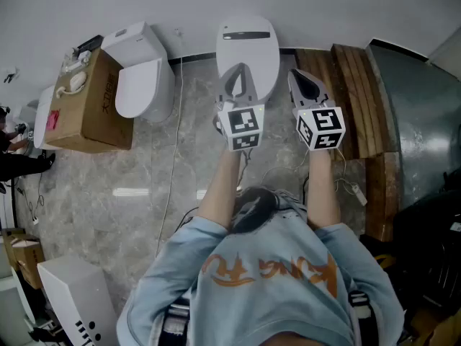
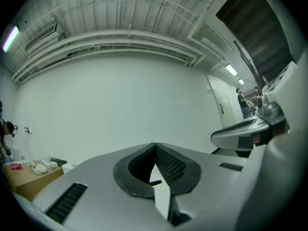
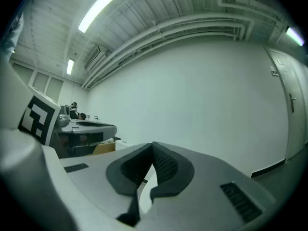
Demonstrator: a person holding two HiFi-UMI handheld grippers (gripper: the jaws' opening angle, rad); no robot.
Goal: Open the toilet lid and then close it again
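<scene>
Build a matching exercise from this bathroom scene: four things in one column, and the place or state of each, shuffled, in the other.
1. middle toilet lid
2. cardboard box
3. wooden planks
4. left gripper

A. jaws together, nothing held
B. at the right, by the wall
C. down
D. beside the left toilet

Pairs: 1-C, 2-D, 3-B, 4-A
</scene>
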